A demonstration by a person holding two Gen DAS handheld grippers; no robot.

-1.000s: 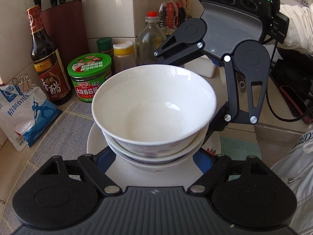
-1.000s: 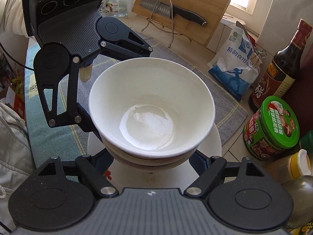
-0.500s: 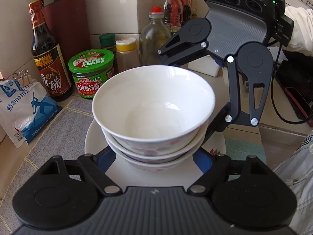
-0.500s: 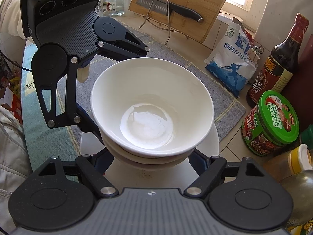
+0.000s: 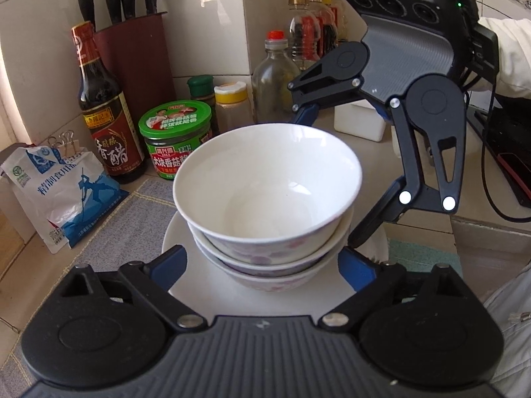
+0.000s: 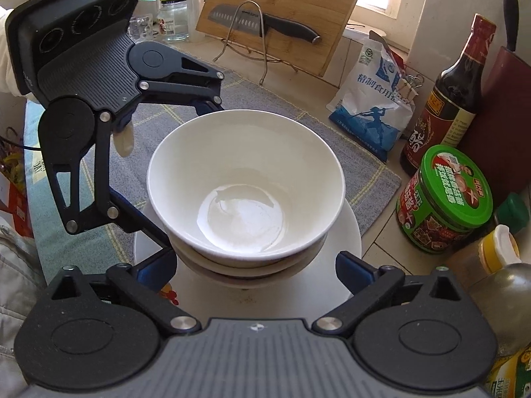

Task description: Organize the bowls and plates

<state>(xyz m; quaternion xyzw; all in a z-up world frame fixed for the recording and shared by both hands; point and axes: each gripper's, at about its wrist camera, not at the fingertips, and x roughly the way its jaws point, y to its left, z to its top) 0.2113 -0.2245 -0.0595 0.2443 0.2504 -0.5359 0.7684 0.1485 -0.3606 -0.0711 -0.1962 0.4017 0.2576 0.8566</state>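
Observation:
A stack of three white bowls [image 5: 268,199] stands on a white plate [image 5: 212,285]. It also shows in the right wrist view [image 6: 245,192], with the plate [image 6: 348,232] under it. My left gripper [image 5: 262,265] is open, its blue-padded fingers on either side of the stack's base, over the plate. My right gripper [image 6: 255,272] is open the same way from the opposite side. Each gripper faces the other across the bowls. I cannot tell whether the fingers touch the plate or the bowls.
A grey cloth mat [image 6: 298,112] lies under the plate. A green-lidded jar [image 5: 176,139], a dark vinegar bottle [image 5: 103,112], a salt bag [image 5: 63,192], small spice jars and bottles stand close by. A knife block [image 5: 132,53] and a cutting board with knife [image 6: 282,6] stand along the walls.
The bowls and plate sit lower in both views, so both grippers have drawn back or risen a little. The jaws keep their width.

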